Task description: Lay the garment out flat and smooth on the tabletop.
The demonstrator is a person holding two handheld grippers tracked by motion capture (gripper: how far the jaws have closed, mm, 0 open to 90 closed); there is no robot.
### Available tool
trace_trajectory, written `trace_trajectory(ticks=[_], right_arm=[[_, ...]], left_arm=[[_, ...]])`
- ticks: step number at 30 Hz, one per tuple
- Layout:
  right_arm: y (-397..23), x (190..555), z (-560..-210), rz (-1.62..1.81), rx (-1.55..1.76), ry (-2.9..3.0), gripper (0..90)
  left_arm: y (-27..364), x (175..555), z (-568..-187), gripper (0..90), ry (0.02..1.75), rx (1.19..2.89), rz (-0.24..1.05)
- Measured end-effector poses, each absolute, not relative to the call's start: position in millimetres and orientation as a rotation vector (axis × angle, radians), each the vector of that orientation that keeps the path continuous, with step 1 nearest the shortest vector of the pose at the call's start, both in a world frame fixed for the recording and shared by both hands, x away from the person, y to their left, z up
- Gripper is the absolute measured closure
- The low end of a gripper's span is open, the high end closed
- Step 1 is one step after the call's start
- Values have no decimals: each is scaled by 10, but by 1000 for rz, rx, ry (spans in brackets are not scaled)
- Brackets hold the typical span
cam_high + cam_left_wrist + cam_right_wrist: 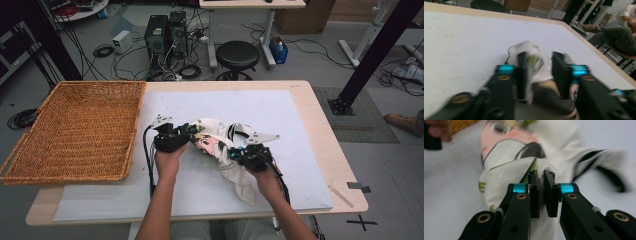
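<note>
Item: white printed fabric garment (pixel 220 147) with a cartoon face and black trim, crumpled, lying near the middle of the worktop (pixel 310 150), on the white sheet (pixel 280 110) that covers most of it.

Left hand-held gripper (pixel 187 134): jaws seen standing apart in the left gripper view, a fold of the cloth lying between them and against the left jaw; no firm clamping is visible, and the picture is blurred. It is placed at the garment's left end.

Right hand-held gripper (pixel 541 180): jaws drawn nearly together and clamped on a pinched ridge of the white fabric, at the garment's near right side.

Adjacent: rectangular woven wicker basket (pixel 75 130), standing over the worktop's left edge, nothing seen inside it.

Progress, as judged: the work is at an early stage. The garment has been taken up on one side only and remains bunched, neither spread flat nor folded. Left to do, by this reading: a secure grip on the left, smoothing or folding, and probably transfer to the basket.
</note>
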State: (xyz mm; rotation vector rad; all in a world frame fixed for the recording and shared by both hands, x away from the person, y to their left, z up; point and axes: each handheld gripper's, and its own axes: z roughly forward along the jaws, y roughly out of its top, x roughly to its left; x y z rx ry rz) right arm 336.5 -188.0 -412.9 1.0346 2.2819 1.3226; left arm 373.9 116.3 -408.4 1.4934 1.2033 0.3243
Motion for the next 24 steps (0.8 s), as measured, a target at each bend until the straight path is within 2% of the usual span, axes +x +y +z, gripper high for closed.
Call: trace_trajectory(ticks=[2,6,9,11,12,14,17,24], right_arm=[[-2132,3343,-4039,1325,1085,2156,856],[-2704,3310,-3909,1359,1273,1888,854],[-2988,3360,-3942,1139,1371,1846,841],[-3121,3420,-4038,1060,1420,1906,786],[-3167,3404,-4056,1078,1430,1903,711],[-3211,3330,-4029,1147,1412,1860,628],[-3076,3296,-3931,1248,1295,1944,480],[-2180,3540,-4059,1022,936,2337,459]], left_arm=[[1154,3744,-4090,442,1216,1485,316],[1091,3745,-4103,440,1208,1498,302],[962,3749,-4130,440,1185,1546,272],[859,3755,-4168,440,1167,1589,255],[814,3757,-4188,440,1159,1613,251],[741,3764,-4235,440,1154,1653,249],[709,3777,-4281,440,1167,1646,240],[852,3708,-4224,437,1166,1602,321]])
